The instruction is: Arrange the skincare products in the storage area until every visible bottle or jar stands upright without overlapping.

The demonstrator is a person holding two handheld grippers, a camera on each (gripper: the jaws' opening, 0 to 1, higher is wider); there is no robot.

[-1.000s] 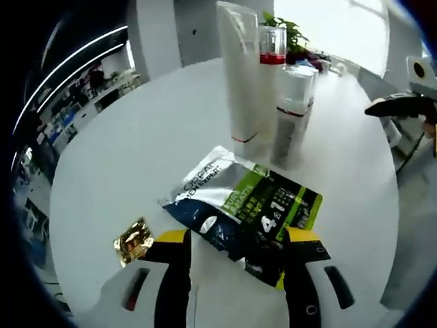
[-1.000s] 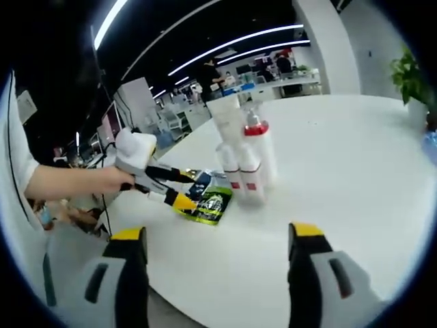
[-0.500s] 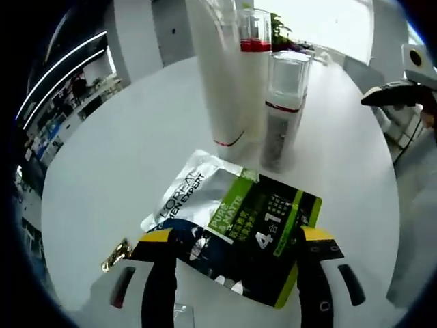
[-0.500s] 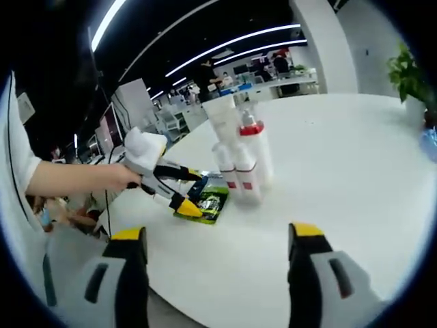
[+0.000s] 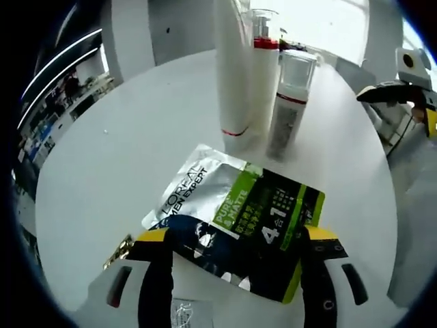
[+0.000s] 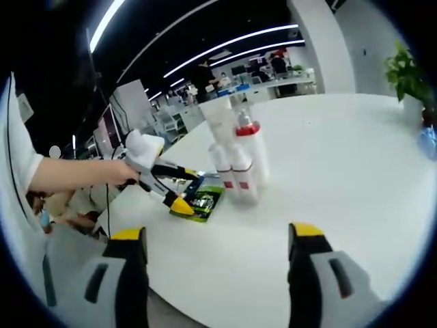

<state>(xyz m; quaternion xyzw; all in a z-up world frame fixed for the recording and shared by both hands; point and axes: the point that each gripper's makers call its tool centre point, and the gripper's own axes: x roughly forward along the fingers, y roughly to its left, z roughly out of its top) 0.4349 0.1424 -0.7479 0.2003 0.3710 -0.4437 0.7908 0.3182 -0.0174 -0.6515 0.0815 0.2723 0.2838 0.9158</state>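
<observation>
A silver, green and dark blue sachet (image 5: 239, 215) lies flat on the round white table (image 5: 116, 150). My left gripper (image 5: 237, 236) is open, its yellow-tipped jaws straddling the sachet's near end. Behind it stand a tall white tube (image 5: 232, 68), a white bottle with a red band (image 5: 263, 82) and a clear-capped bottle (image 5: 290, 102), upright and close together. In the right gripper view the left gripper (image 6: 186, 190) hovers over the sachet (image 6: 203, 203), beside the bottle cluster (image 6: 235, 154). My right gripper (image 6: 218, 232) is open and holds nothing, off the table's near edge.
A small gold foil packet (image 5: 117, 250) peeks out beside my left jaw. The right gripper (image 5: 403, 89) shows beyond the table's far right edge. A person's hand (image 6: 109, 174) holds the left gripper. A potted plant (image 6: 406, 72) stands at the far right.
My left gripper has closed in on the sachet, whose near end now lies between its jaws. The gold packet has slipped mostly behind the left jaw. The right gripper has stayed put.
</observation>
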